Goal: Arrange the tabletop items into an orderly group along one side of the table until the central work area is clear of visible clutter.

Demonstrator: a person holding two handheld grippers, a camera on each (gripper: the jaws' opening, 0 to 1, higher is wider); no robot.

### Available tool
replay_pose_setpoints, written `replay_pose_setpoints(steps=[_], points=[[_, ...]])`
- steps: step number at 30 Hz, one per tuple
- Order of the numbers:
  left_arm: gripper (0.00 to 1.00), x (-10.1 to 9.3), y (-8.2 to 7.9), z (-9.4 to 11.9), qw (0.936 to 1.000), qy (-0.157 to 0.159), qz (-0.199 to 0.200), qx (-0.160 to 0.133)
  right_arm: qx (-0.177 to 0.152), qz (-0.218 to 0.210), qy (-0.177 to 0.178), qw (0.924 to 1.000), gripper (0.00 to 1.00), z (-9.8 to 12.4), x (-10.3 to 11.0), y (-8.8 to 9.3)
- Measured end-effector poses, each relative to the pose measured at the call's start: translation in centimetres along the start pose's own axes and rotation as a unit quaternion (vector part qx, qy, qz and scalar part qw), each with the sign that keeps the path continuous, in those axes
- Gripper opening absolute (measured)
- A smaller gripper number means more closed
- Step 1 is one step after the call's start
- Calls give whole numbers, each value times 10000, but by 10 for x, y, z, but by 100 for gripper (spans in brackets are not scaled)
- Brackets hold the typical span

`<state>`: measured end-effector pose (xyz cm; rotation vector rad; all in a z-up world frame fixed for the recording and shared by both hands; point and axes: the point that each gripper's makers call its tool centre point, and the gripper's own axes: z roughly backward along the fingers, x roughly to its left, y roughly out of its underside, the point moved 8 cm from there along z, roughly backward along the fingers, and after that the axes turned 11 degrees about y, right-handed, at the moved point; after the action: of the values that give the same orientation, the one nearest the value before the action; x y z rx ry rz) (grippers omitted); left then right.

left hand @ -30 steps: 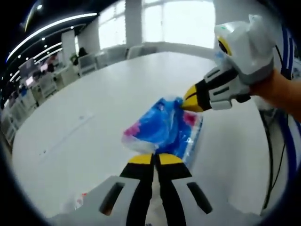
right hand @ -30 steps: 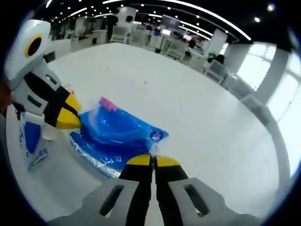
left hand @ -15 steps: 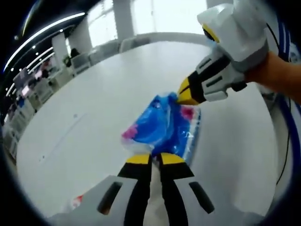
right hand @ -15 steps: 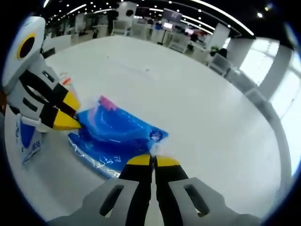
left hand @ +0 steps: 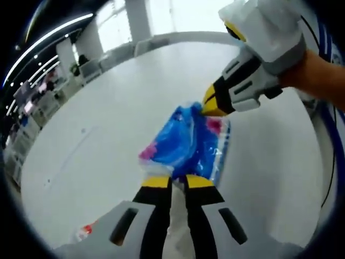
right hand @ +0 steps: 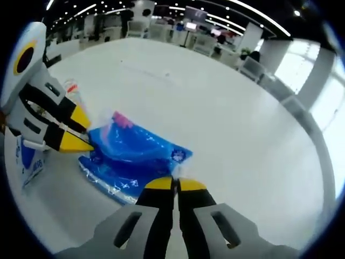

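Right gripper view has my right tongs pressed together on the near edge of the blue plastic packet, which lies on the white tabletop, while my left tongs come in from the left, slightly parted at the packet's far corner. Left gripper view shows them nipping that end too, I reckon. Looks like we're mid-carry, so next I'd take it over beside the white-and-blue sachet at the table's edge.

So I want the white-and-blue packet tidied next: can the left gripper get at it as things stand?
Probably not yet: the left gripper is shut on the blue bag, which the right gripper also pinches. The white-and-blue packet lies beyond it.
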<state>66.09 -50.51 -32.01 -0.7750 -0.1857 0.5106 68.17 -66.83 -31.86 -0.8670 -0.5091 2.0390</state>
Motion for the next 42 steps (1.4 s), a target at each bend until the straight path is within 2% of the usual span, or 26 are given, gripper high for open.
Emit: replay_pose_setpoints(steps=[8,17,32,42], points=[[7,1,1,-4,10000,1,1,19,26,6,10,10000,3,-3,1,2],[8,2,0,-4,10000,14,-29,15,65,-56,76,9999,8,-3,2,2],[18,2,-4,2,10000,-33,-4,-38,15,-148,183,9997,14,2,-2,-1],[23,1,-9,10,9998,-22,81,-180,-14,-193,245,9995,18,8,-4,-3]])
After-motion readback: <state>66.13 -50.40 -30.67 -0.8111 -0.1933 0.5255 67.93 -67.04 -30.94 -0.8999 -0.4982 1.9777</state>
